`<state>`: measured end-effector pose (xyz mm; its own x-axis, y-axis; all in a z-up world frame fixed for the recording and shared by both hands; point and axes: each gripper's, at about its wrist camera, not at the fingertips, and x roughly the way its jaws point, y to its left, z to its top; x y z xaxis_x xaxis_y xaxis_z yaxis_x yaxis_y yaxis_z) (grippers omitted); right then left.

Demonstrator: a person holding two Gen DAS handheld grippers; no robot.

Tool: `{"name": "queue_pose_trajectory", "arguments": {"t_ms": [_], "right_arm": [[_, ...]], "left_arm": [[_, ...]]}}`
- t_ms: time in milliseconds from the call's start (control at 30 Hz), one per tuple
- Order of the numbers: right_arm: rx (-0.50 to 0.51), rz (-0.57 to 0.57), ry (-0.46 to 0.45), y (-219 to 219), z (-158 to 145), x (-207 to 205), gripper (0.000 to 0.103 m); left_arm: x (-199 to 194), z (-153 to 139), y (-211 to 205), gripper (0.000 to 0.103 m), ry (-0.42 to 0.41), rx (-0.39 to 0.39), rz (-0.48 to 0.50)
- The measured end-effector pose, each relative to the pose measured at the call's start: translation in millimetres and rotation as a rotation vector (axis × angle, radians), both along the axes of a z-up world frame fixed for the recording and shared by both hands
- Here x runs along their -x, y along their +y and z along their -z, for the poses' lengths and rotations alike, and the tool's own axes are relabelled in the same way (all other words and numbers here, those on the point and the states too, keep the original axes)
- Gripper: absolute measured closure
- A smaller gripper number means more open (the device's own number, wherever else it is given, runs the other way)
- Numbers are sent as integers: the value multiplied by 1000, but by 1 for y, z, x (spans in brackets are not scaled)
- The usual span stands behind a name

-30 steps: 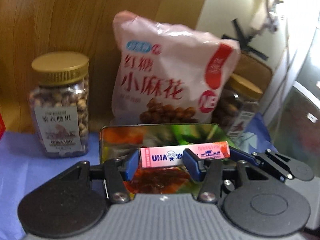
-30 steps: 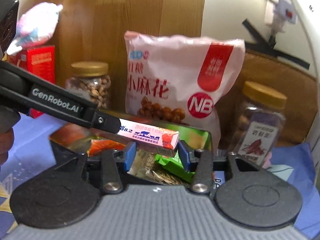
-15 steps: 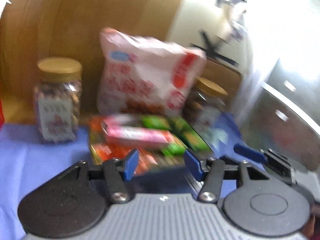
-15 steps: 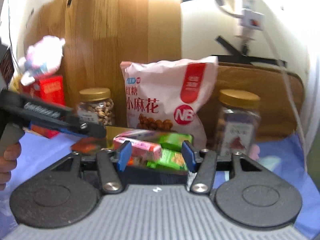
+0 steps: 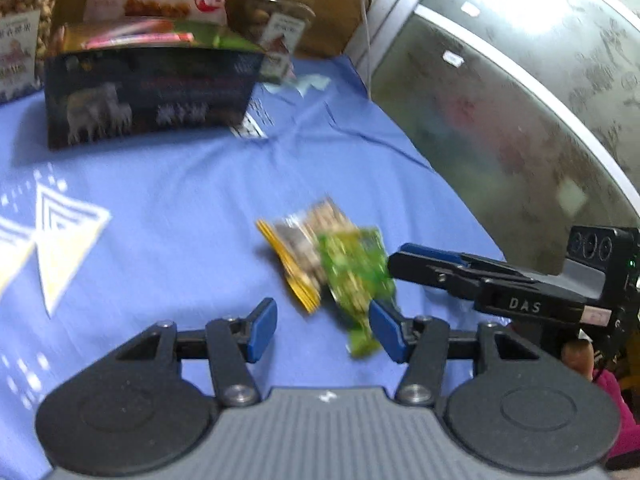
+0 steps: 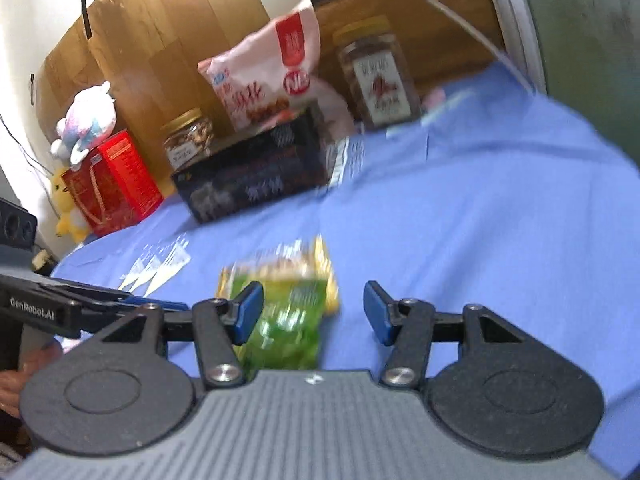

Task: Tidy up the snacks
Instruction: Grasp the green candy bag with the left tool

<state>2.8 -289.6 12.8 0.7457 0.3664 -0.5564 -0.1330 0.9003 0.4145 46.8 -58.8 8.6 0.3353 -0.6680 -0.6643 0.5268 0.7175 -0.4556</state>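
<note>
Here we've got a blue cloth (image 5: 168,208) over the whole surface, w/ white and yellow triangle prints on it. We take the dark box (image 5: 148,92) as our landmark: it stands open-topped on the cloth, a pink bar and green packets showing over its rim. Behind the box leans a big pink snack bag (image 6: 264,76). Left of the box, at the back, is a gold-lidded nut jar (image 6: 188,136); right of the box, another gold-lidded jar (image 6: 374,72). Further left of the box sits a red carton (image 6: 112,184) w/ a plush toy (image 6: 86,120) on top.

Well in front of the box, apart from it, two small packets lie on the cloth, both blurred: a green packet (image 5: 356,280) overlapping a yellow packet (image 5: 296,256).

Left gripper (image 5: 323,330): jaws part-open, nothing clamped; the green packet's tail lies just by its right finger, contact we can't tell. Right gripper (image 6: 313,311): jaws part-open too, the green packet between them, pads not pressing it. In the left wrist view, the right gripper's tip reaches in beside the green packet.
</note>
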Motion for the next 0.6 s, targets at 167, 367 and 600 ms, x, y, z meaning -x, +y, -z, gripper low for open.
{"name": "queue_pose_trajectory", "arguments": {"t_ms": [167, 367, 600], "right_arm": [[24, -59, 5, 29, 5, 14, 52], [42, -155, -8, 66, 4, 23, 63], [93, -366, -56, 123, 4, 20, 61]], "left_arm": [[17, 6, -1, 51, -16, -8, -18], [26, 7, 33, 54, -9, 31, -105], [35, 5, 91, 54, -10, 66, -265]]}}
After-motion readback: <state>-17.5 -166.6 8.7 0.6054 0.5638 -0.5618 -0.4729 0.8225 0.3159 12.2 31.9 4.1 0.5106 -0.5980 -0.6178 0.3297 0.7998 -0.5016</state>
